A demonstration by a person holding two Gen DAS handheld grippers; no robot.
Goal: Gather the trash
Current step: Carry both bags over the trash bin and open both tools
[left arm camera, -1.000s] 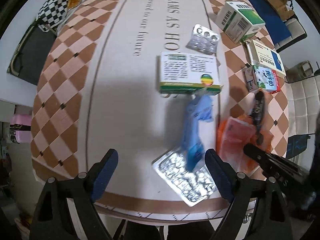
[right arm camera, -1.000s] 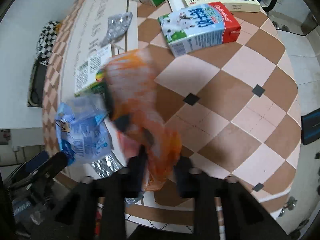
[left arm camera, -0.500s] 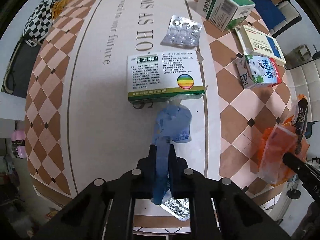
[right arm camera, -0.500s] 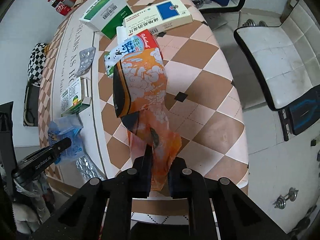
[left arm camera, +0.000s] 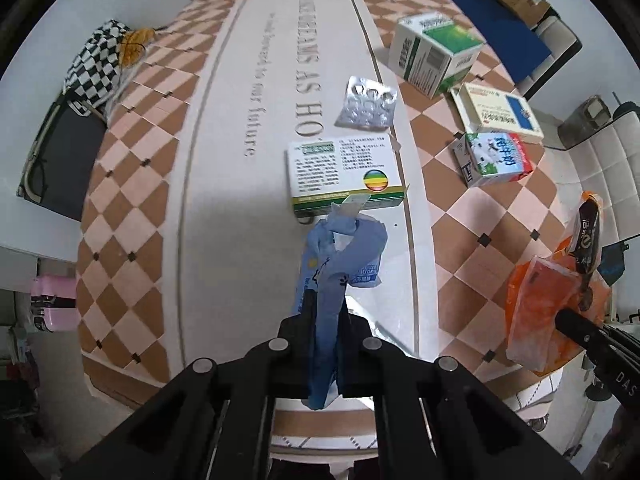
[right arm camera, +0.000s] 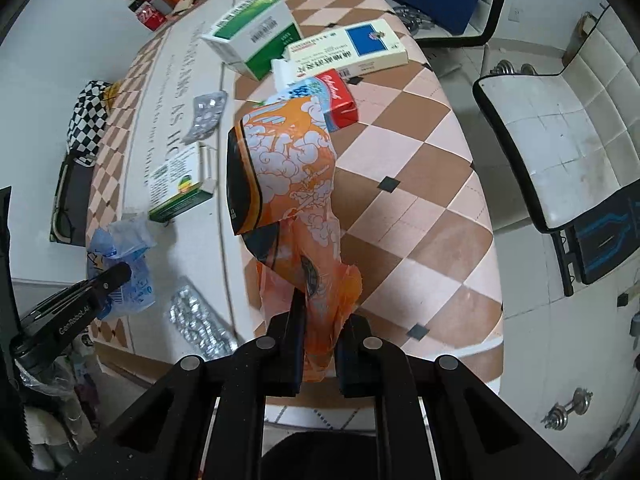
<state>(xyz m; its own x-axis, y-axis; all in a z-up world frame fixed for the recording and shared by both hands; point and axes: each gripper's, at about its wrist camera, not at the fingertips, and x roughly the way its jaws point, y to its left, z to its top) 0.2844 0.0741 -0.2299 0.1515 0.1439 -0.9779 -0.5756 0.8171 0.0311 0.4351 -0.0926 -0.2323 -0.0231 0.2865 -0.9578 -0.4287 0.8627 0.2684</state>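
Left gripper (left arm camera: 325, 320) pinches blue wrapper (left arm camera: 340, 256) (lengthwise, dangling).

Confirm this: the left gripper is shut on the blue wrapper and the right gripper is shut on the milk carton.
Not quite. The left gripper is shut on the blue wrapper, but the right wrist view shows the right gripper shut on the orange wrapper; the milk carton lies on the table.

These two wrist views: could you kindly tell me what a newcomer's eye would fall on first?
The orange snack wrapper stands out first, pinched in the right claw above the checkered tablecloth. Next comes the crumpled blue wrapper clamped in the left claw, just in front of the medicine box with the rainbow dot.
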